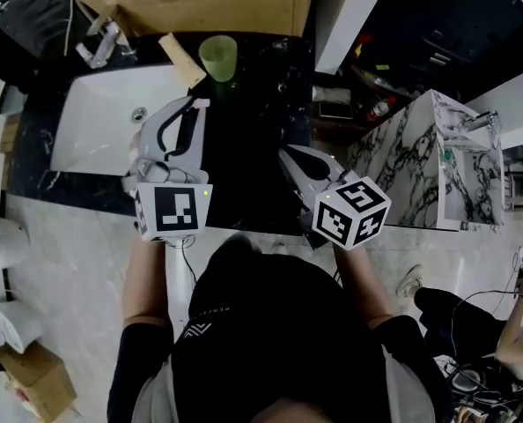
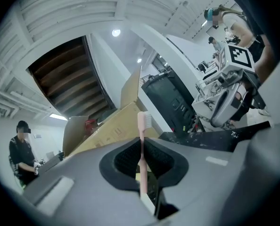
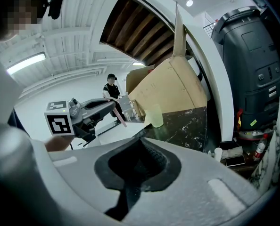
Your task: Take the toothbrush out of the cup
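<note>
Left gripper view: my left gripper (image 2: 143, 166) is clamped mid-handle on the pink toothbrush (image 2: 141, 131), already out of the green cup (image 1: 217, 58) at the countertop's (image 1: 244, 174) far edge. I'd guess light, stiff, slick plastic. The right gripper (image 3: 139, 166) is closed and empty.

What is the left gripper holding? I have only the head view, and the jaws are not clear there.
Observer: In the left gripper view, the left gripper is shut on a pink toothbrush, bristles upward.
Operator: Is it out of the cup?
Observer: Yes. The right gripper view shows it in the air, apart from the green cup on the dark counter.
Operator: And the right gripper?
Observer: Its own view shows jaws together, nothing between them.
</note>
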`<state>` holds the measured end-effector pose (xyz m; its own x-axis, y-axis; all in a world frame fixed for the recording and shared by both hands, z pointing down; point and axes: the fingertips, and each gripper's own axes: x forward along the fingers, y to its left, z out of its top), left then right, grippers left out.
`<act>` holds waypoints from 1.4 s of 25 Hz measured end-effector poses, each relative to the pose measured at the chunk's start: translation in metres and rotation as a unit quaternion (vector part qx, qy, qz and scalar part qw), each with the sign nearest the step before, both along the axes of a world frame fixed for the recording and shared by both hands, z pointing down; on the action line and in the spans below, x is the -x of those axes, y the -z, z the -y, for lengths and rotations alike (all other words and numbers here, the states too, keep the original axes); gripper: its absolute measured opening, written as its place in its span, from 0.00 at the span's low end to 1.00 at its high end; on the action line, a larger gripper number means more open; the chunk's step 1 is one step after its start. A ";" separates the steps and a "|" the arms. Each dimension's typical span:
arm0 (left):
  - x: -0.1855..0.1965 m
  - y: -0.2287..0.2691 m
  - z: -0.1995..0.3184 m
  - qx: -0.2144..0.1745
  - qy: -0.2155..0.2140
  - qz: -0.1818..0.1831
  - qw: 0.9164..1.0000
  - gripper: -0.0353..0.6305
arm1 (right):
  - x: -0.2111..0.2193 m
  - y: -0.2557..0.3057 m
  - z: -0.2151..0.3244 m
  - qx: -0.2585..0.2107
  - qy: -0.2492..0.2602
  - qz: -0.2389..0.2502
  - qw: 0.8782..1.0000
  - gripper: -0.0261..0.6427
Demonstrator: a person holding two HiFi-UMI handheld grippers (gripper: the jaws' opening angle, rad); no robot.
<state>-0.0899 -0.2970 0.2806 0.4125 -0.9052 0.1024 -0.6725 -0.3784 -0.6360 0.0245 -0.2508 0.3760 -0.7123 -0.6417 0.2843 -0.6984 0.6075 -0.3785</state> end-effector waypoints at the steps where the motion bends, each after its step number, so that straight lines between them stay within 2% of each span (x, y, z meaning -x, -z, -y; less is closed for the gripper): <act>1: 0.000 -0.004 0.000 0.005 0.001 0.007 1.000 0.11 | 0.000 0.000 0.000 0.000 0.000 0.000 1.000 0.05; 10: -0.003 -0.038 0.003 0.046 -0.003 0.038 0.998 0.11 | 0.000 -0.002 0.006 0.003 -0.004 0.000 1.000 0.05; 16: 0.002 -0.062 0.005 0.075 0.004 0.045 0.996 0.11 | 0.001 -0.003 0.008 0.003 -0.006 -0.002 1.000 0.04; 28: 0.003 -0.076 0.003 0.106 0.000 0.067 0.992 0.11 | 0.000 -0.005 0.011 -0.002 -0.017 -0.011 1.000 0.04; 35: 0.003 -0.076 0.002 0.106 -0.005 0.073 0.992 0.11 | -0.001 -0.003 0.012 -0.009 -0.024 -0.015 1.000 0.04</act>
<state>-0.0924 -0.2988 0.3570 0.3887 -0.8523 0.3500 -0.5745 -0.5212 -0.6311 0.0256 -0.2624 0.3795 -0.6718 -0.6802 0.2934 -0.7379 0.5799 -0.3453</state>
